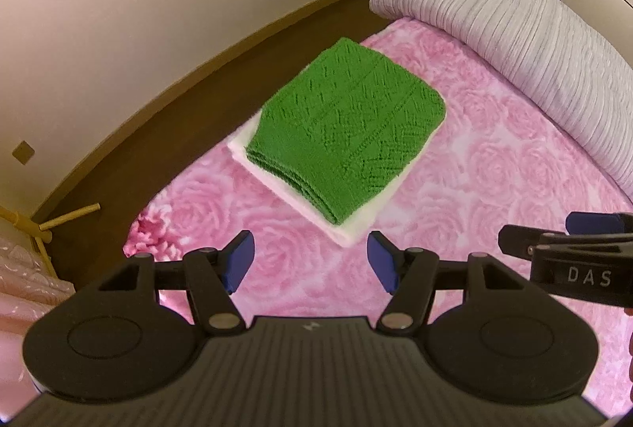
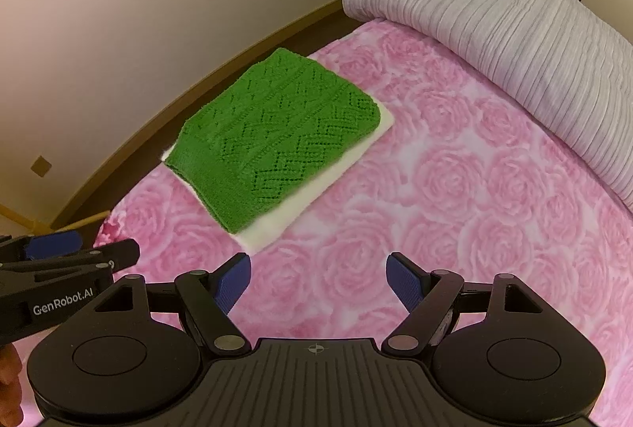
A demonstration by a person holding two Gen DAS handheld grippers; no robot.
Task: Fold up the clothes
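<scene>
A folded green knitted garment (image 1: 348, 126) lies on top of a folded white garment (image 1: 356, 229) on the pink rose-patterned bed (image 1: 474, 181). The stack also shows in the right wrist view: the green garment (image 2: 277, 138) on the white one (image 2: 289, 217). My left gripper (image 1: 310, 260) is open and empty, just short of the stack's near corner. My right gripper (image 2: 318, 282) is open and empty, over the bedspread (image 2: 455, 209) to the right of the stack. The right gripper shows at the right edge of the left wrist view (image 1: 569, 249); the left gripper shows at the left edge of the right wrist view (image 2: 67, 257).
A rolled grey ribbed duvet (image 1: 514, 43) lies along the far right side of the bed, also in the right wrist view (image 2: 514, 39). A dark wooden bed frame (image 1: 166, 110) and a cream wall (image 1: 138, 11) border the left. A wooden stand (image 1: 47, 225) stands low left.
</scene>
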